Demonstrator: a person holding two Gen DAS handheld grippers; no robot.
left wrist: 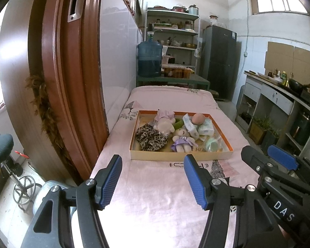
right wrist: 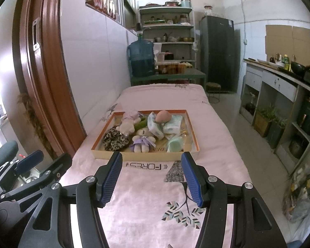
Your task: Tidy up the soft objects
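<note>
Both tongs spread, nothing between them: left gripper point(left wrist: 153, 166), right gripper point(right wrist: 150, 163), hovering side by side over the pink cloth point(right wrist: 146, 196), just short of the tray's near wall. Soft objects all sit heaped in the orange-rimmed tray point(left wrist: 180, 155): leopard scrunchie point(left wrist: 152, 137) near left, purple-dressed bear point(left wrist: 183, 140) near centre, white bear point(left wrist: 164, 125) behind, tissue packs point(left wrist: 205, 128) right, pink sponge point(left wrist: 198, 118) far.

Risks you face: pieces overlap, so pinching one may drag a neighbour out. The light tray could slide on the cloth. Your grippers sit close; they may collide.
</note>
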